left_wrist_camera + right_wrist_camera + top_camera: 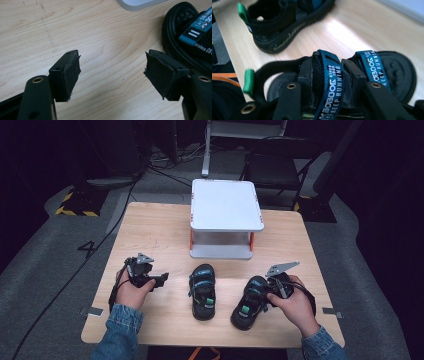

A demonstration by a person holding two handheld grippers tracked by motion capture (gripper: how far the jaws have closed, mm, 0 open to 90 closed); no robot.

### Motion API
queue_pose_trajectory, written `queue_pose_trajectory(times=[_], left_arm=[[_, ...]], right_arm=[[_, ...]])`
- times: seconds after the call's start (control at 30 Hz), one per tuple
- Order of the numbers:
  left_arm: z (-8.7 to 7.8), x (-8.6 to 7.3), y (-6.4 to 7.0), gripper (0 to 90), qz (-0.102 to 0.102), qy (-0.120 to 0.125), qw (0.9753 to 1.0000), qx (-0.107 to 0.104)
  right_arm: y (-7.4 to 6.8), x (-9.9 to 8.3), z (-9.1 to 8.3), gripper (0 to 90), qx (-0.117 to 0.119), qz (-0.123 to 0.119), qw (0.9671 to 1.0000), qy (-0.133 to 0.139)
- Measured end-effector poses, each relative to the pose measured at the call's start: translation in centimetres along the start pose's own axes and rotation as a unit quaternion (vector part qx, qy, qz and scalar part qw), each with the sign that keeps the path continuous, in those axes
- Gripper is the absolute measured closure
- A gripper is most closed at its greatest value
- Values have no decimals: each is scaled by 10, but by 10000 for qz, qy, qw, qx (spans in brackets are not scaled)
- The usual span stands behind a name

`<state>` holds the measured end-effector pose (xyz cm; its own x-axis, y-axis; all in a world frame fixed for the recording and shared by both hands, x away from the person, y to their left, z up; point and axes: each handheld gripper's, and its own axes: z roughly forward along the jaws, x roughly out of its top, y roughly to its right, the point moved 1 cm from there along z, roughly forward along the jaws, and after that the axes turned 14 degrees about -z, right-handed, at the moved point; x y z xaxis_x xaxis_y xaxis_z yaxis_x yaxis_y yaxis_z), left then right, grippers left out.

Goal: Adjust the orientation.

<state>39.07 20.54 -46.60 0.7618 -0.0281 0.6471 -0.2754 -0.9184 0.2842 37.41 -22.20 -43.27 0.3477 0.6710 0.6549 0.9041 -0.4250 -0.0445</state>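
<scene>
Two black sandals with blue straps and green heel tabs lie on the wooden table [165, 227]. The left sandal [202, 291] lies flat near the table's middle. My right gripper [266, 295] is shut on a blue strap [332, 80] of the right sandal [248, 304]; in the right gripper view the jaws pinch that strap from both sides. To the left of the sandals, my left gripper [161, 279] hovers just above the bare wood, open, with nothing between its pads [71, 75]. The left sandal's toe [190, 32] shows at the right of the left gripper view.
A white two-level shelf [225, 205] with orange posts stands at the table's far middle. Behind the table are a dark chair [275, 167] and cables on the floor. Bare wood lies to the left of the left gripper and along the front edge.
</scene>
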Motion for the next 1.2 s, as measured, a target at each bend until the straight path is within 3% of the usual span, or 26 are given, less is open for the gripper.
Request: queue_pose_trajectory(times=[0.1,0.27,0.4,0.5,0.57,0.67,0.8,0.87,0.97,1.1,1.2], left_arm=[[-7,-9,-5,281,-44,-1,10000,79],[-23,-28,-17,281,-234,-24,9995,198],[-38,-40,-28,282,-431,46,9985,326],[-45,-46,-33,282,-527,52,9979,386],[-48,-48,-34,281,-535,71,9977,399],[-49,-51,-36,282,-576,66,9975,402],[-47,-52,-36,282,-572,35,9975,410],[-45,-51,-35,282,-563,18,9977,388],[-41,-49,-32,281,-484,-7,9982,365],[-31,-47,-30,281,-427,-134,9986,284],[-27,-44,-34,281,-427,-153,9985,291]], right_arm=[[6,9,-2,644,-118,-180,9995,228],[15,32,13,643,-82,-870,9947,544],[18,46,35,644,317,-1167,9912,536],[18,55,47,645,670,-1444,9855,588],[19,60,47,644,853,-1535,9827,585],[19,63,46,645,1114,-1543,9794,669],[23,62,57,644,1520,-1444,9762,555],[27,57,66,641,1364,-1508,9770,650],[26,53,71,642,994,-1578,9773,1009],[18,56,73,625,706,-1803,9759,1003],[18,53,64,557,607,-1633,9786,1092]])
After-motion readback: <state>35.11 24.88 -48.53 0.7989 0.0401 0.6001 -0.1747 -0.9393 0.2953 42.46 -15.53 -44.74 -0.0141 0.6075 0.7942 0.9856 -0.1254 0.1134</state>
